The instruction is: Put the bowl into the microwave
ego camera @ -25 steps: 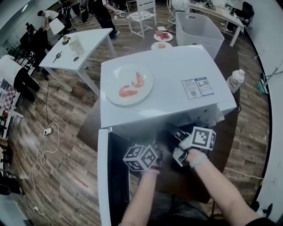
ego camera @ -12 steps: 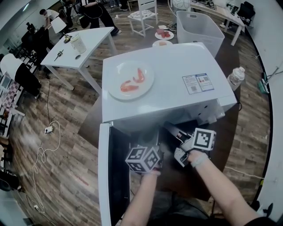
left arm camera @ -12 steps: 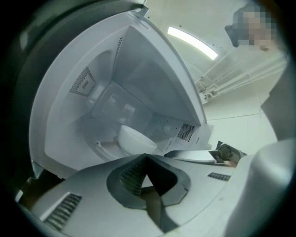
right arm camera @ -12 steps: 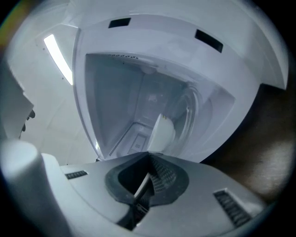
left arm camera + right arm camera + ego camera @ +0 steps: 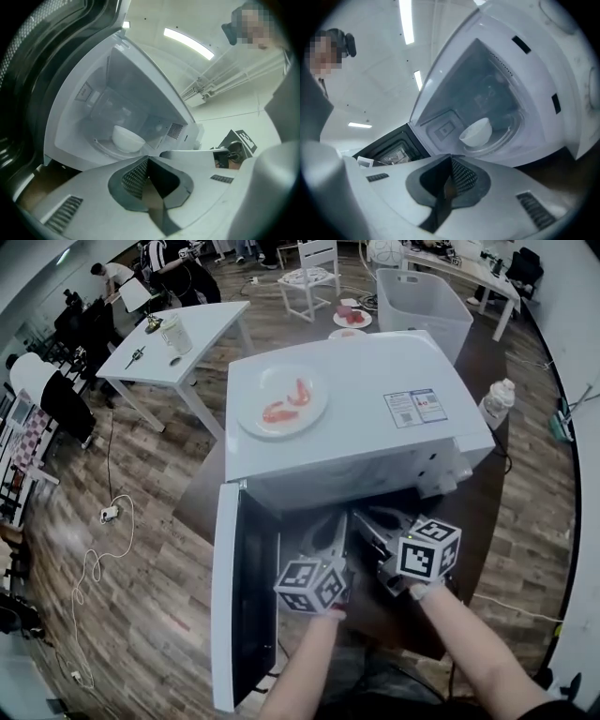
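Observation:
A white bowl stands upright on the glass turntable inside the white microwave, clear of both grippers. The right gripper view also catches the bowl in the cavity. The microwave door hangs wide open to the left. My left gripper is held just outside the opening with its jaws shut and nothing in them. Beside it, my right gripper is also shut and empty. From the head view I see the left gripper and the right gripper in front of the cavity, and the bowl is hidden.
A plate with shrimps sits on top of the microwave. A water bottle stands at its right. Behind are a white bin, a white table with small items, and people at the far left.
Both grippers have drawn back a little from the microwave opening, side by side. The bowl stays inside and the door stays open.

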Tool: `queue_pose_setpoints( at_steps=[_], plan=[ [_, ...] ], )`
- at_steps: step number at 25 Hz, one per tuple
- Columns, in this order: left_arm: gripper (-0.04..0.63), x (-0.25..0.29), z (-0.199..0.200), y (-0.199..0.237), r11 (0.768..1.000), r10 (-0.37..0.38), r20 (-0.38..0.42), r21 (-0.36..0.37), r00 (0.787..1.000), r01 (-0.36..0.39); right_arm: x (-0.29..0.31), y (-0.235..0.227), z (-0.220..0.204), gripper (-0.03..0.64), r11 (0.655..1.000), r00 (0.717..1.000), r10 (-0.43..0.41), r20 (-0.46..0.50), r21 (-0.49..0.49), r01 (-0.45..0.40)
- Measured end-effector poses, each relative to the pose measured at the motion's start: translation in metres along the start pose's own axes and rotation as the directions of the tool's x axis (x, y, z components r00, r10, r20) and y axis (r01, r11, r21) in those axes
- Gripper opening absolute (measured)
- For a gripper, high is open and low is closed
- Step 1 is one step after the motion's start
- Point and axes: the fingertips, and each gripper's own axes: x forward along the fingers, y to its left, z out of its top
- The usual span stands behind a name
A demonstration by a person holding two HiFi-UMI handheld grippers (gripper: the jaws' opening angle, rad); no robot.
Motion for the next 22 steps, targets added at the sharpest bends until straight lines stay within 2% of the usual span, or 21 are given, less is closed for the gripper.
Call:
queue_pose_setpoints(
  at_steps=[4, 9, 22],
  plan=[
    [0.002, -0.013, -0.006, -0.012, 0.999, -0.003, -0.011, 0.036, 1.000, 0.004, -0.013, 0.007, -0.010, 0.001, 0.997, 0.999, -0.042, -0.011, -0.069, 0.042],
    [0.002, -0.032, -0.013, -0.028, 0.998, -0.009, -0.015, 0.054, 1.000, 0.010, -0.032, 0.022, -0.021, 0.000, 0.995, 0.999, -0.050, -0.017, -0.086, 0.048],
    [0.001, -0.078, -0.030, -0.077, 0.996, -0.051, -0.024, 0.076, 0.998, 0.053, -0.084, 0.055, -0.047, 0.000, 0.995, 0.997, -0.081, 0.013, -0.055, 0.081]
  ],
)
